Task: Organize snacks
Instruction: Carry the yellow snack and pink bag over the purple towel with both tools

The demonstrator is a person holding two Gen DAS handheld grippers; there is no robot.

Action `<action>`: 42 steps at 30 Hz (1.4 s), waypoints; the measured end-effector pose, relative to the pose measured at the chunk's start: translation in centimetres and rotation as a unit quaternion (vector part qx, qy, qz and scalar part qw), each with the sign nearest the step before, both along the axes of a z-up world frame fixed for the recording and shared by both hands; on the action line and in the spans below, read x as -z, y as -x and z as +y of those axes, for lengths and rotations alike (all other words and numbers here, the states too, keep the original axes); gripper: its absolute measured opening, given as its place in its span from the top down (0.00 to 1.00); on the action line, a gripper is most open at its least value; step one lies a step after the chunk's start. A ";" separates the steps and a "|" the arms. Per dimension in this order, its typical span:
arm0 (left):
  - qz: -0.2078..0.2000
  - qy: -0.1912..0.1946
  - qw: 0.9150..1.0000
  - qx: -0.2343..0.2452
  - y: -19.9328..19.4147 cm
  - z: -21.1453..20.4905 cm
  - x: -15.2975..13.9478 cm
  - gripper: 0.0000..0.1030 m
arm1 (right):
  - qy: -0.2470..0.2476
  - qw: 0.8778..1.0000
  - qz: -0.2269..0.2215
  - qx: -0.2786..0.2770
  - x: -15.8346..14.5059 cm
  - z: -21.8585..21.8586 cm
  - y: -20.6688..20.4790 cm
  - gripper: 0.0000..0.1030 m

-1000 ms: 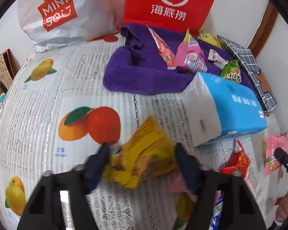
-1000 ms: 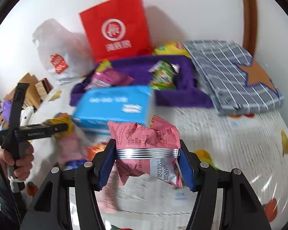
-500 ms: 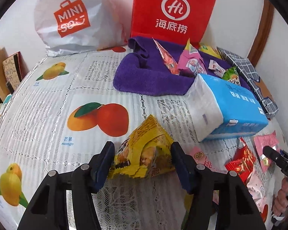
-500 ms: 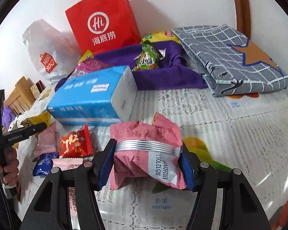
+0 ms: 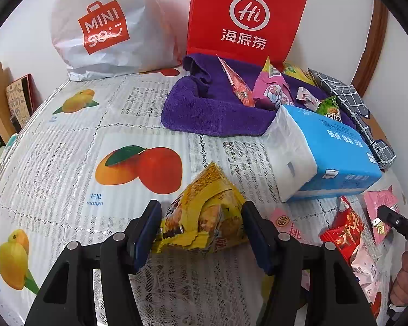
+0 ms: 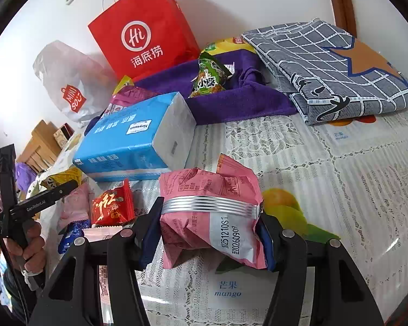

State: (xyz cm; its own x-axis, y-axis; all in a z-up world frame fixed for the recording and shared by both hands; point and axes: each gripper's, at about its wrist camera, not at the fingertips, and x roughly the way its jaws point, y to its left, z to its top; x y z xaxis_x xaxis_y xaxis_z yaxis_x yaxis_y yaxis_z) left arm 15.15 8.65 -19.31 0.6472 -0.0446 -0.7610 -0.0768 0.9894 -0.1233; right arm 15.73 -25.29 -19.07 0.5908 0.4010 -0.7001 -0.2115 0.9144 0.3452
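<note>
Left hand-held gripper [image 5: 201,228] clamped on yellow pack [image 5: 204,214]; right hand-held gripper [image 6: 210,228] clamped on pink pack [image 6: 212,212]. Both held just over the surface [image 5: 68,141]. Purple towel [image 5: 212,108], holding other snacks, lies ahead of both: right of the left gripper, slightly left of the right. Neither clearly nearer.

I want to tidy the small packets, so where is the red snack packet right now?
The red snack packet lies on the table just in front of the blue tissue pack, left of the pink packet held in the right claw.
</note>
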 end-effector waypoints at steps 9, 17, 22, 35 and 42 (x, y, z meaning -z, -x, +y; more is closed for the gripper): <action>0.000 -0.003 1.000 0.001 0.1 -0.1 0.0 0.43 | -0.027 1.000 0.003 0.003 0.1 -0.8 -0.1 0.43; 0.000 -0.002 1.000 0.001 0.1 -0.1 0.1 0.43 | 0.014 1.000 -0.010 -0.006 -0.3 0.6 0.3 0.45; 0.000 0.001 1.000 0.001 0.1 0.0 0.1 0.43 | 0.046 0.998 -0.025 -0.027 -0.5 1.9 0.7 0.45; 0.003 0.014 1.000 -0.003 0.4 0.5 -0.1 0.44 | 0.012 0.999 -0.033 -0.013 -0.8 0.5 0.9 0.45; -0.001 0.036 0.999 -0.007 2.1 1.7 -2.5 0.45 | -0.008 0.999 -0.033 0.006 -1.6 -0.7 1.3 0.45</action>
